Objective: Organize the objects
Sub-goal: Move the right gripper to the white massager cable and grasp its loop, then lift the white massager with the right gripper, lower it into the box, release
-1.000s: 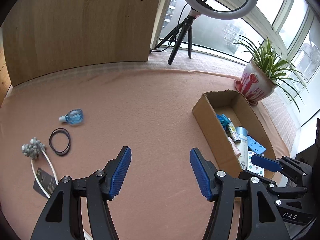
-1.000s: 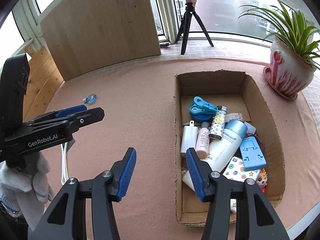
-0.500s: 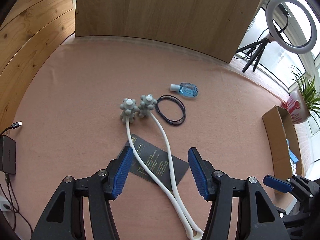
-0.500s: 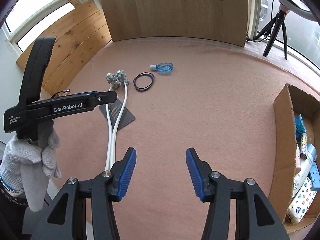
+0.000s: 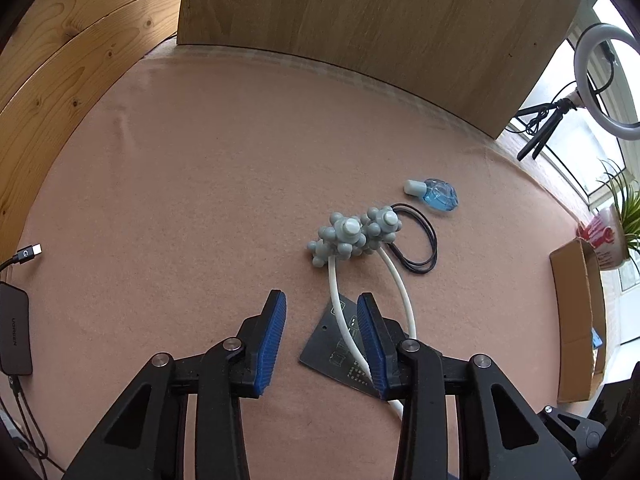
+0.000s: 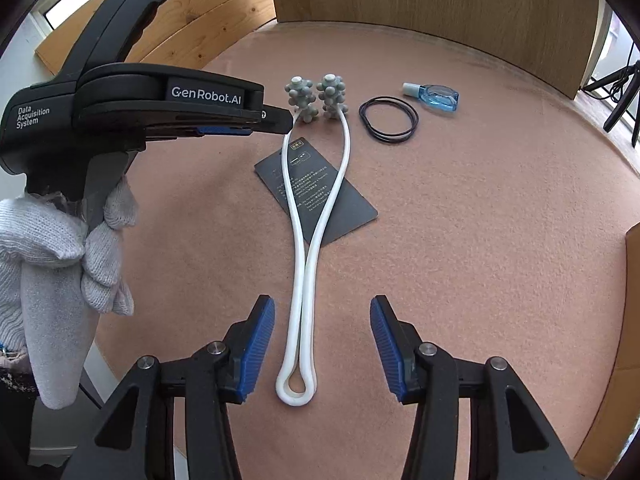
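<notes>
- The long white massager (image 6: 316, 216) with two bumpy grey balls lies flat on the pink desk (image 6: 500, 220). Its middle rests on a black card (image 6: 340, 204).
- The left hand-held gripper (image 5: 320, 340) has just been closing a bit, but it is not pinching anything yet. One white arm of the massager and a corner of the card show in the gap between its blue pads. If it bites now, it could catch the card too and drag it along.
- It could also grab just one thin arm. Then the massager may twist or slip out, because the arms look smooth and bendy.
- The right hand-held gripper (image 6: 322, 344) is spread apart above the looped end of the massager, holding nothing. The loop sits nearer its left pad, so a squeeze may push the loop sideways and not catch it.
- If both grippers lift at different speeds, the long thing may bend and swing.
- The black hair ties (image 6: 388, 119) lie touching one grey ball in the left view. They might get pulled along.
- The small blue bottle (image 6: 434, 97) is near the ties and could get bumped and roll.
- The cardboard box (image 5: 576, 320) is well apart at the right, so it is a long carry, and a weak grip could drop the massager.
</notes>
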`<state>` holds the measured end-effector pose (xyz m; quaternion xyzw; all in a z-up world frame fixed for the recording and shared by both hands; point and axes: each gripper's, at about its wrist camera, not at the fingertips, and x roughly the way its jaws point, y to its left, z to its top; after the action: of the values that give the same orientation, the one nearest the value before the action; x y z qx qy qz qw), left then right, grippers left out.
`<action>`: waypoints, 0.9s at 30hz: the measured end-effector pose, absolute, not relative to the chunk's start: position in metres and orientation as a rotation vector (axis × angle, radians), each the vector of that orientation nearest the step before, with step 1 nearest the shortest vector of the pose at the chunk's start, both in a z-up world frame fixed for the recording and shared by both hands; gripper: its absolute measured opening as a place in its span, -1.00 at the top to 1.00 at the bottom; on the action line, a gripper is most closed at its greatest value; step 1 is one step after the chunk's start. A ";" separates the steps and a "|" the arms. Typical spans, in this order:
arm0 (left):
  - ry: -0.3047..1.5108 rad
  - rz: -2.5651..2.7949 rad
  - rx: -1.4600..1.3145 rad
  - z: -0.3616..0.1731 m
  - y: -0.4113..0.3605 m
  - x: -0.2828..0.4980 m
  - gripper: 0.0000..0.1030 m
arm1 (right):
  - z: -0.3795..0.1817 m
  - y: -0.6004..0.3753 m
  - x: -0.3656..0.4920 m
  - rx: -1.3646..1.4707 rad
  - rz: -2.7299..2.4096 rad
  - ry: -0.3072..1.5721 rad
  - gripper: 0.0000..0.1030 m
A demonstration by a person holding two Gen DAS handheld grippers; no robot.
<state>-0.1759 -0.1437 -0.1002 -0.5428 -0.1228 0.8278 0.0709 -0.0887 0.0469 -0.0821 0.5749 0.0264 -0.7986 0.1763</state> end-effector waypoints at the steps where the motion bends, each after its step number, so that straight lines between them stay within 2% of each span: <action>1: -0.365 2.483 -1.636 -0.102 -0.143 -0.178 0.22 | -0.085 0.045 -0.091 1.638 -2.257 0.077 0.18; 8: -0.353 2.451 -1.651 -0.112 -0.137 -0.187 0.40 | -0.098 0.041 -0.096 1.692 -2.247 0.084 0.40; 12: -0.361 2.441 -1.657 -0.117 -0.137 -0.191 0.62 | -0.099 0.037 -0.097 1.691 -2.253 0.110 0.45; 14: -0.376 2.431 -1.649 -0.117 -0.137 -0.193 0.73 | -0.099 0.035 -0.097 1.686 -2.251 0.125 0.59; 15: -0.377 2.430 -1.645 -0.118 -0.138 -0.195 0.80 | -0.099 0.034 -0.097 1.686 -2.246 0.125 0.73; 16: -0.374 2.431 -1.642 -0.117 -0.137 -0.195 0.83 | -0.099 0.034 -0.097 1.687 -2.245 0.124 0.77; 27: -0.403 2.437 -1.567 -0.096 -0.127 -0.188 0.84 | -0.085 0.051 -0.087 1.639 -2.298 0.111 0.78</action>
<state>-0.1883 -0.1269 -0.0958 -0.5327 -0.1370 0.8281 0.1079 -0.0875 0.0507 -0.0850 0.5728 0.0387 -0.8034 0.1577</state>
